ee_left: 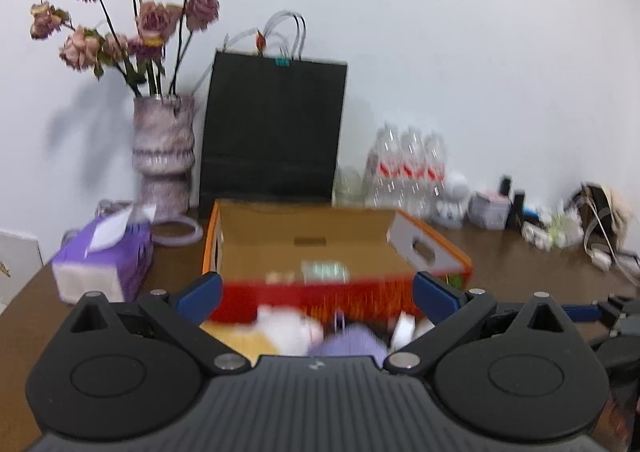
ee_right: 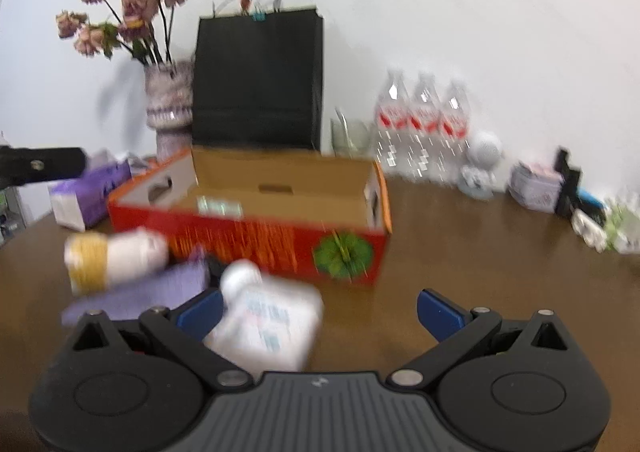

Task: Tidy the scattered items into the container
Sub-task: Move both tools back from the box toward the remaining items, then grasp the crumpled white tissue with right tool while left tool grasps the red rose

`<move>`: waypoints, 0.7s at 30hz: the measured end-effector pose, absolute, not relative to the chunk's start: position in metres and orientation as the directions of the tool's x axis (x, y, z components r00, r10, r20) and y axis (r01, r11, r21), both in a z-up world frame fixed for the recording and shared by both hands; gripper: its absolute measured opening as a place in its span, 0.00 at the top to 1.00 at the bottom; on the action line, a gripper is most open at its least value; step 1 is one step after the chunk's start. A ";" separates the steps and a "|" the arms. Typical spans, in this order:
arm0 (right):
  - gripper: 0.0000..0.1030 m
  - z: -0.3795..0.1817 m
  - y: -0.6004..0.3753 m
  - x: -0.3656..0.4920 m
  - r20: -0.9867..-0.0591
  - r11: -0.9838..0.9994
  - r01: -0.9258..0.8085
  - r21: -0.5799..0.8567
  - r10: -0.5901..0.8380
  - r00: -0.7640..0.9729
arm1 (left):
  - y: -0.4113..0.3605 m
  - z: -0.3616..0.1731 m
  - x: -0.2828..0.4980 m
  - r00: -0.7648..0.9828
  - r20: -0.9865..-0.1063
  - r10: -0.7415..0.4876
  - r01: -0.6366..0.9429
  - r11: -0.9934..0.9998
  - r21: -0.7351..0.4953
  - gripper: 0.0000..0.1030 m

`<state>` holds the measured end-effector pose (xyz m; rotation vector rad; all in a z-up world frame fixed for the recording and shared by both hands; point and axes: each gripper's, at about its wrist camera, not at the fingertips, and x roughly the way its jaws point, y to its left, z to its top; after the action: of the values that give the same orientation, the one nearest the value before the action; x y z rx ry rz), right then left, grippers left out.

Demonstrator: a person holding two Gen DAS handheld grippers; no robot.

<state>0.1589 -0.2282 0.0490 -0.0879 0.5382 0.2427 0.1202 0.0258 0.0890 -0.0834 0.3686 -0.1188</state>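
An open red and orange cardboard box (ee_left: 320, 294) (ee_right: 248, 230) stands mid-table, with a small green packet (ee_left: 325, 270) (ee_right: 220, 207) lying inside. Scattered in front of it lie a white and yellow roll (ee_right: 116, 258), a purple cloth (ee_right: 140, 298) (ee_left: 348, 346) and a white packet with a round cap (ee_right: 268, 328). My left gripper (ee_left: 318, 292) is open above these items, close to the box front. My right gripper (ee_right: 320, 310) is open, its left finger beside the white packet. The frames are blurred.
Behind the box stand a black paper bag (ee_left: 274, 132), a vase of dried roses (ee_left: 164, 156) and several water bottles (ee_right: 424, 124). A purple tissue pack (ee_left: 104, 260) lies left of the box. Small clutter (ee_right: 560, 196) lines the back right. Bare brown tabletop (ee_right: 480, 252) shows right of the box.
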 end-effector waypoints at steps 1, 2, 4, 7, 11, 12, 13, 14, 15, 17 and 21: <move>0.00 0.043 -0.233 0.152 -0.525 0.969 -0.245 -0.013 0.202 0.827 | 0.025 0.084 0.115 0.920 -0.369 -0.133 0.100 0.989 -0.106 0.00; 0.00 0.037 -0.237 0.145 -0.530 0.971 -0.240 -0.005 0.201 0.824 | 0.026 0.077 0.110 0.912 -0.387 -0.138 0.102 0.988 -0.114 0.00; 0.00 0.028 -0.243 0.134 -0.540 0.972 -0.234 0.015 0.205 0.816 | 0.024 0.065 0.104 0.890 -0.429 -0.154 0.107 0.985 -0.132 0.00; 0.00 0.018 -0.244 0.119 -0.548 0.968 -0.246 0.052 0.233 0.803 | 0.017 0.049 0.102 0.859 -0.478 -0.180 0.125 0.982 -0.144 0.00; 0.00 0.015 -0.228 0.106 -0.544 0.952 -0.303 0.041 0.276 0.793 | 0.004 0.040 0.099 0.835 -0.504 -0.219 0.173 0.975 -0.138 0.00; 0.00 0.014 -0.223 0.105 -0.544 0.948 -0.315 0.032 0.281 0.791 | 0.002 0.038 0.098 0.832 -0.506 -0.228 0.180 0.973 -0.143 0.00; 0.00 0.014 -0.219 0.106 -0.546 0.946 -0.325 0.025 0.285 0.788 | 0.002 0.038 0.098 0.829 -0.506 -0.238 0.188 0.971 -0.148 0.00; 0.00 0.013 -0.215 0.107 -0.548 0.943 -0.332 0.020 0.288 0.785 | 0.001 0.037 0.097 0.825 -0.508 -0.248 0.198 0.969 -0.150 0.00; 0.00 0.012 -0.211 0.108 -0.552 0.940 -0.339 0.020 0.293 0.781 | 0.000 0.035 0.095 0.822 -0.509 -0.256 0.208 0.966 -0.150 0.01; 0.00 0.011 -0.206 0.109 -0.555 0.935 -0.353 0.029 0.309 0.773 | 0.000 0.032 0.093 0.813 -0.516 -0.270 0.223 0.963 -0.153 0.03; 0.00 0.011 -0.199 0.114 -0.560 0.926 -0.376 0.039 0.332 0.759 | -0.001 0.028 0.097 0.795 -0.534 -0.289 0.231 0.957 -0.175 0.06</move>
<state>0.1137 -0.1993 0.0109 -0.0776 0.5944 0.3862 0.0965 -0.0007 0.0279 -0.1021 0.5896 -0.2803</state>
